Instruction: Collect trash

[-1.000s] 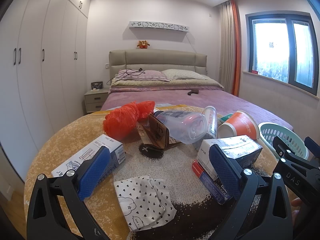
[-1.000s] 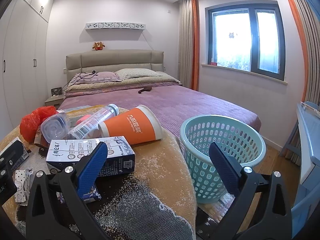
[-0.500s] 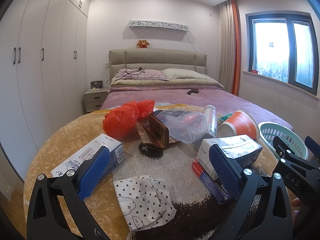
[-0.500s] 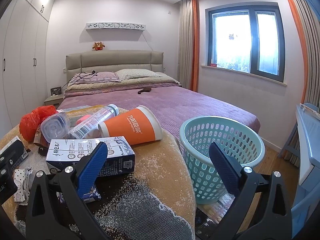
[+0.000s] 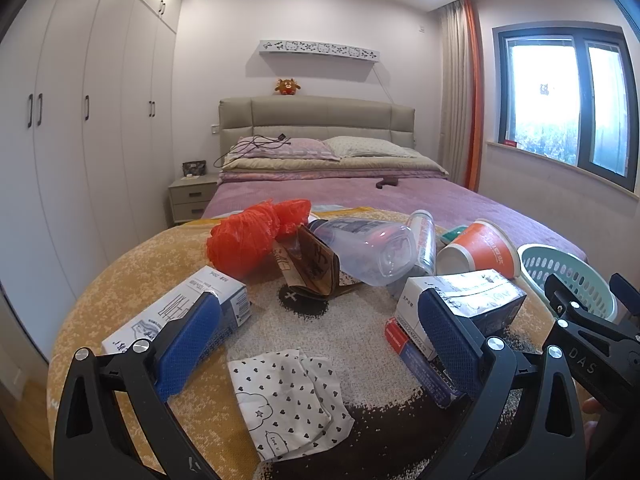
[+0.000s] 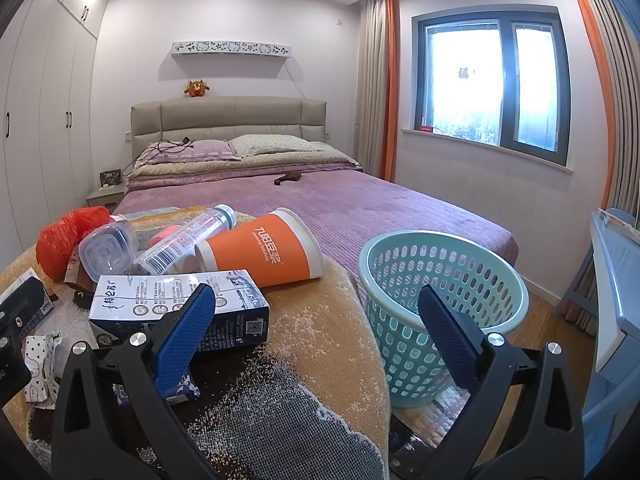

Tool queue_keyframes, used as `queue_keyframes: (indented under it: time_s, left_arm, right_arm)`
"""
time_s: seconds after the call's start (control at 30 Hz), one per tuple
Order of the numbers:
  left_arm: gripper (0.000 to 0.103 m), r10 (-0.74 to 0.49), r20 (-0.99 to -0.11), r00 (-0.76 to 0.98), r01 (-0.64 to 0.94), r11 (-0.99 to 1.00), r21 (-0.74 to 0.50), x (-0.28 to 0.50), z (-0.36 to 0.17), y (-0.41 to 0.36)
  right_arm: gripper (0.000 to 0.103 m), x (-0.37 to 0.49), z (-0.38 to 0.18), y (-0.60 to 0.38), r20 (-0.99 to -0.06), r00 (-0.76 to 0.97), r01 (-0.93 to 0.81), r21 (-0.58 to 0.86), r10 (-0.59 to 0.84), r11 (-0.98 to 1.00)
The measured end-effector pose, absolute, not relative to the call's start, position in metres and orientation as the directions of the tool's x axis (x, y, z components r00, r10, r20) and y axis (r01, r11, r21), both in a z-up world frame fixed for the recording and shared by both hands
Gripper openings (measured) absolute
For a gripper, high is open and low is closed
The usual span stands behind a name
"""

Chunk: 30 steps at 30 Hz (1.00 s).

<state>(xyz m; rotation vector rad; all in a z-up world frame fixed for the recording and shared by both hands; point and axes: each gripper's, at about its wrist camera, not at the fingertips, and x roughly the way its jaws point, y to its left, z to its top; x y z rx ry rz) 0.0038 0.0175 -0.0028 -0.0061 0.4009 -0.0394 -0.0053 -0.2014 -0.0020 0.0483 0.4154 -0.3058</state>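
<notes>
Trash lies on a round rug-covered table (image 5: 120, 280): a red plastic bag (image 5: 248, 240), a brown wrapper (image 5: 316, 268), clear plastic bottles (image 5: 368, 252), an orange paper cup (image 5: 480, 252) on its side, two milk cartons (image 5: 180, 312) (image 6: 172, 308) and a heart-print paper (image 5: 288, 392). A teal basket (image 6: 436, 312) stands on the floor right of the table. My left gripper (image 5: 320, 340) is open and empty above the heart-print paper. My right gripper (image 6: 320, 336) is open and empty, between the right carton and the basket; it also shows in the left wrist view (image 5: 592, 320).
A bed with a purple cover (image 6: 320, 200) stands behind the table. White wardrobes (image 5: 60, 140) line the left wall, with a nightstand (image 5: 192, 196) beside the bed. A window (image 6: 492, 80) is on the right wall and a blue-grey piece of furniture (image 6: 616, 280) at the far right.
</notes>
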Motion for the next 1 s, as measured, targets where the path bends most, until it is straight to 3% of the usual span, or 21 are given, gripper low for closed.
queue_keyframes:
  time_s: [0.27,0.37,0.47,0.6,0.73,0.83,1.0]
  left_arm:
    - [0.096,-0.031,-0.398,0.917,0.013,0.999,-0.047,-0.007,0.008,0.037]
    - [0.096,0.010,-0.402,0.915,-0.023,0.999,-0.028,-0.015,0.019,0.054]
    - [0.095,0.019,-0.462,0.887,-0.045,0.998,-0.046,-0.014,0.027,0.085]
    - [0.090,-0.041,-0.556,0.830,-0.035,0.992,-0.125,-0.004,0.026,0.129]
    - [0.087,-0.141,-0.636,0.758,0.039,0.984,-0.172,0.012,0.017,0.151]
    - [0.079,-0.181,-0.703,0.688,0.080,0.981,-0.174,0.031,0.005,0.152]
    - [0.076,-0.122,-0.737,0.664,0.076,0.992,-0.096,0.048,-0.010,0.147]
  right_arm:
    - [0.096,-0.001,0.000,-0.195,-0.445,0.855,0.270,-0.057,-0.266,0.961]
    - [0.092,-0.001,0.005,-0.189,-0.453,0.856,0.245,-0.072,-0.250,0.967]
    - [0.084,0.000,0.012,-0.179,-0.493,0.849,0.174,-0.081,-0.191,0.981]
    - [0.062,-0.001,0.015,-0.161,-0.498,0.859,0.089,-0.082,-0.118,0.993]
    - [0.060,-0.006,0.013,-0.134,-0.523,0.852,-0.024,-0.036,0.002,0.999]
    - [0.060,-0.012,0.013,-0.107,-0.553,0.825,-0.133,0.012,0.118,0.991]
    - [0.060,-0.006,0.004,-0.075,-0.621,0.745,-0.254,0.070,0.241,0.965]
